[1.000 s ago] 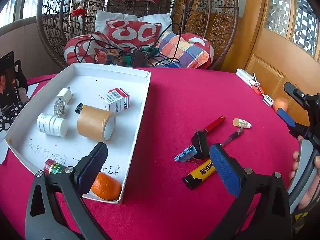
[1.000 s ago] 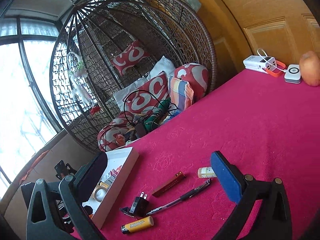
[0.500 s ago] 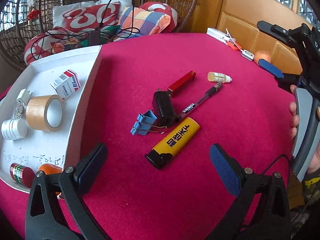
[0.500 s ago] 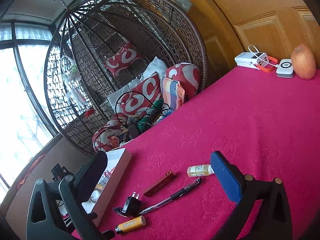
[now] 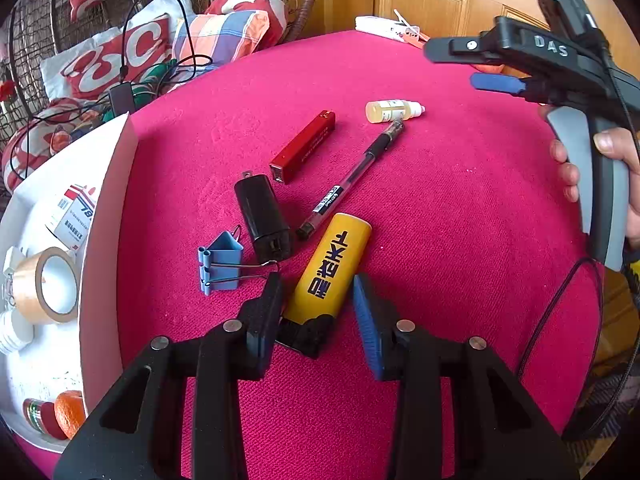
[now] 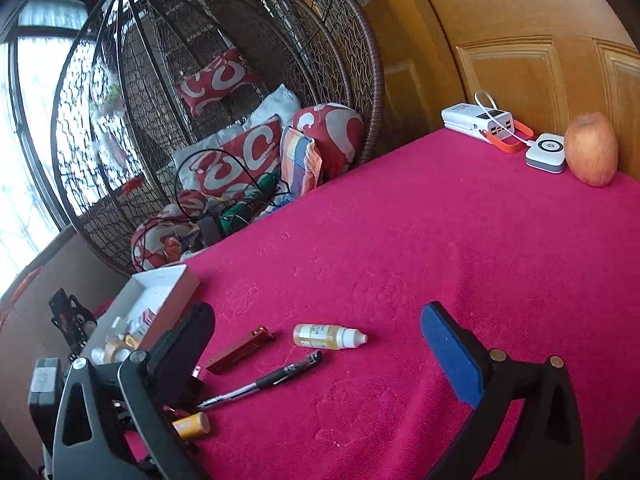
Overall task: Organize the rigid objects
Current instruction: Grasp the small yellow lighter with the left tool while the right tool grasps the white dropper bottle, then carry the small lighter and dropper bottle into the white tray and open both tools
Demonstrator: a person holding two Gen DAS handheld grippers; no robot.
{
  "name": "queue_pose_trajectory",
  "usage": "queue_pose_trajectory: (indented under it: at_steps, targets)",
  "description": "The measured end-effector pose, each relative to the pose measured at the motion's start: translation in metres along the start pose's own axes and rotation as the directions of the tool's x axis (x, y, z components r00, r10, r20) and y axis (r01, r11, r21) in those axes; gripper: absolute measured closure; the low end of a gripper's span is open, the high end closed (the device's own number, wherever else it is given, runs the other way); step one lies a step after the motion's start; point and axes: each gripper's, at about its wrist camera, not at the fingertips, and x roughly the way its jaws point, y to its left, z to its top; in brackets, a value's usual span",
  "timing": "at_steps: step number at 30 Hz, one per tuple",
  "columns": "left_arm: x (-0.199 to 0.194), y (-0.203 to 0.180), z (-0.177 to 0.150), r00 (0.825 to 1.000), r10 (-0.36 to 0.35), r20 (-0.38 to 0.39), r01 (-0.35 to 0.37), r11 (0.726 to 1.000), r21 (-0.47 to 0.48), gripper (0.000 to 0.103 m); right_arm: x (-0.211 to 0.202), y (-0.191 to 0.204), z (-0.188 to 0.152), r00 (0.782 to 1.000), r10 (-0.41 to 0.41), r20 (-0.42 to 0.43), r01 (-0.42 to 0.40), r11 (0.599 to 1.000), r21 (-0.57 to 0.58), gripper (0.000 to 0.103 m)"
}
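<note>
Your left gripper (image 5: 318,304) is closing its jaws around the yellow cylindrical lighter with black lettering (image 5: 334,262). The lighter lies between the pads on the crimson cloth table (image 5: 440,200); the dark left pad seems to touch its black cap end, while a sliver of cloth shows beside the blue right pad, so you cannot call it a firm grip. The cap is partly hidden behind the left finger.

From the lighter, the blue metal binder clip (image 5: 220,266) sits at 9 o'clock, the black plug-in charger block (image 5: 264,218) at 10 o'clock, the clear-barrelled black pen (image 5: 350,178) at 12 o'clock, its lower tip just beside the lighter's far end. The slim dark-red rectangular case (image 5: 304,146) lies beyond the charger, and the small amber dropper bottle with a white cap (image 5: 394,111) touches the pen's upper end.

The white cardboard tray (image 5: 104,216) runs off the left edge; inside it you can make out a roll of tan tape (image 5: 44,284), a red-and-white small box (image 5: 74,216) and an orange fruit (image 5: 69,414), all partly cut by the tray wall or frame.

Your right gripper (image 6: 316,344) stands wide with nothing between its fingers, hovering over the cloth near the dropper bottle. In its view the lighter is mostly hidden behind the left finger. Your right hand (image 5: 600,176) is cut off at 3 o'clock.
</note>
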Motion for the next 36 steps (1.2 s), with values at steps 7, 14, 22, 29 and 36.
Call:
queue_pose_trajectory:
  at_steps: [7,14,22,29,36]
  targets:
    - [-0.004,0.000,-0.004,1.000,-0.006,0.021,0.007,1.000,-0.024,0.079,0.048,0.019,-0.006,0.985,-0.070,-0.158,0.052,0.992,-0.112,0.016]
    - [-0.011,0.003,-0.008,0.998,-0.017,0.055,0.021,0.997,-0.071,0.079,0.069,0.036,-0.016,0.962,-0.178,-0.205,0.131,0.966,-0.223,0.041]
    - [-0.041,0.001,-0.003,0.990,-0.029,0.136,0.042,0.995,-0.087,0.079,0.027,0.021,-0.006,0.990,-0.089,-0.105,0.079,0.991,-0.104,0.042]
    - [-0.061,0.003,0.001,0.984,-0.004,0.179,0.022,0.995,-0.097,0.079,0.000,0.040,0.002,0.999,0.006,-0.050,-0.011,0.994,-0.106,0.042]
    - [-0.078,0.018,-0.003,0.975,0.029,0.221,0.005,0.988,-0.152,0.079,-0.005,0.064,0.005,0.997,0.065,-0.047,-0.071,0.988,-0.138,0.042]
